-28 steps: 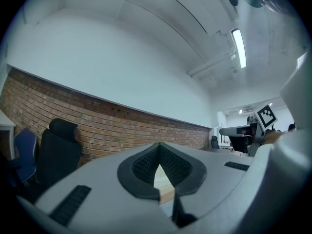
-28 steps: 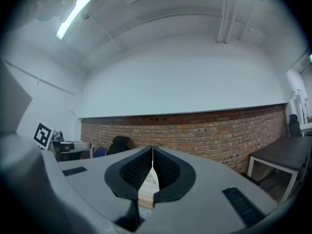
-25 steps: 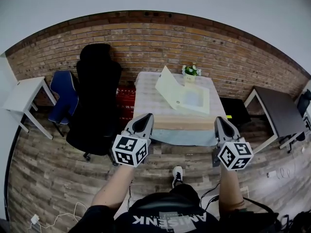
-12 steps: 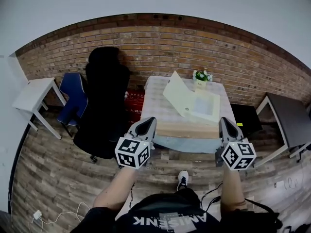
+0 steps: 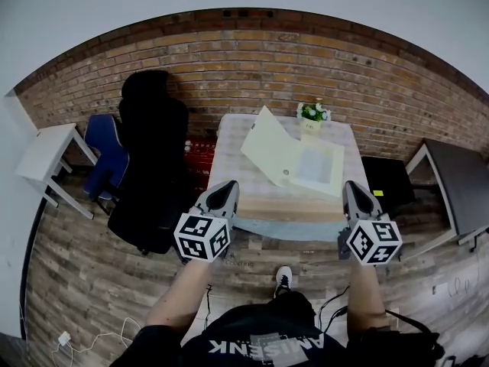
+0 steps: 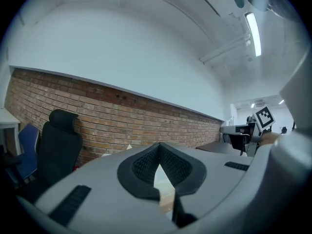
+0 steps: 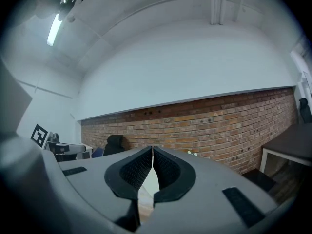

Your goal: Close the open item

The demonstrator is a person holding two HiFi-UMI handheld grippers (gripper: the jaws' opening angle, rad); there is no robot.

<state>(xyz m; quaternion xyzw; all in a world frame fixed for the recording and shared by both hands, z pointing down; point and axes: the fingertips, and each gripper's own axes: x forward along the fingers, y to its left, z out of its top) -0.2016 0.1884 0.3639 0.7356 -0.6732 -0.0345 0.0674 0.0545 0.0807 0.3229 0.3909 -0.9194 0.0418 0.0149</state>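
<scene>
Basically standing back from the table, nothing touched yet.

Brick wall (image 5: 252,60) across the back, then the table (image 5: 229,159) pushed up near it w/ a black office chair (image 5: 153,151) just beside its left edge. On the table sits the pale box (image 5: 315,167) — its lid (image 5: 267,147) stands up at a tilt on the left side, so that's the open thing that needs shutting imo. Left gripper (image 5: 224,189) and right gripper (image 5: 354,189) hang well short of it, over the table's front edge, both w/ jaws pressed together and nothing btwn them — prob just carried that way for the approach. Tiny plant pot (image 5: 312,115) sits right behind the box, so worth not knocking it when the lid goes down.
</scene>
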